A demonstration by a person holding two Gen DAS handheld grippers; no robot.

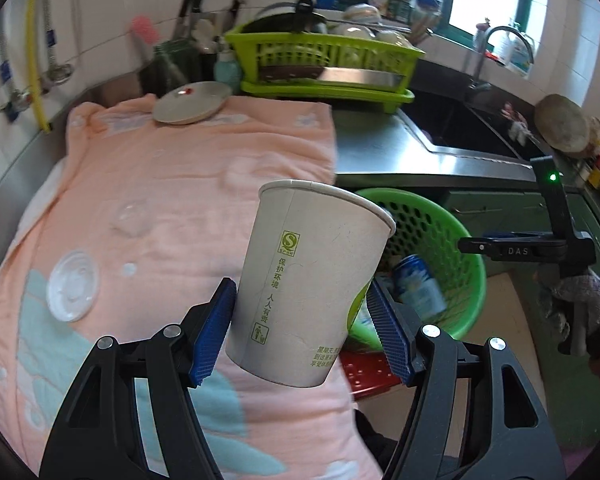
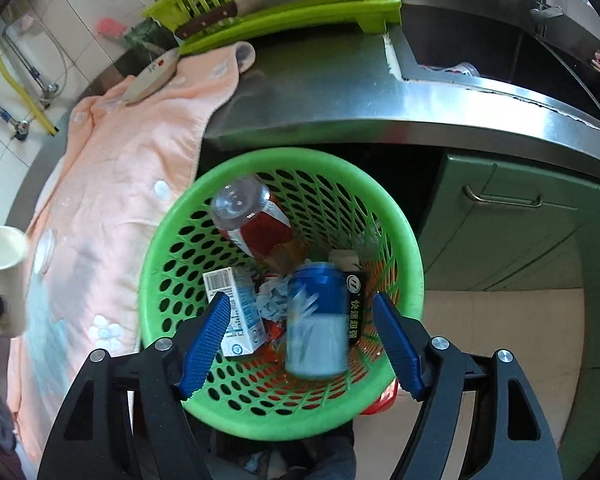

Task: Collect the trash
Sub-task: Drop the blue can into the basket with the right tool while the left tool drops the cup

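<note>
A steel counter [image 2: 320,92] carries a pink towel [image 1: 148,208], and a white plastic lid [image 1: 73,286] lies on the towel. Below the counter edge stands a green basket [image 2: 414,280]. Inside it are a bottle with red label [image 2: 256,220], a small white carton [image 2: 236,312], a black box [image 2: 356,304] and crumpled paper. A blue can [image 2: 316,320] appears blurred over the basket, between the pads of the right gripper [image 2: 302,344], which stand apart and do not touch it. The left gripper [image 1: 302,330] is clamped on a paper cup [image 1: 312,280], tilted, above the towel edge beside the basket.
</note>
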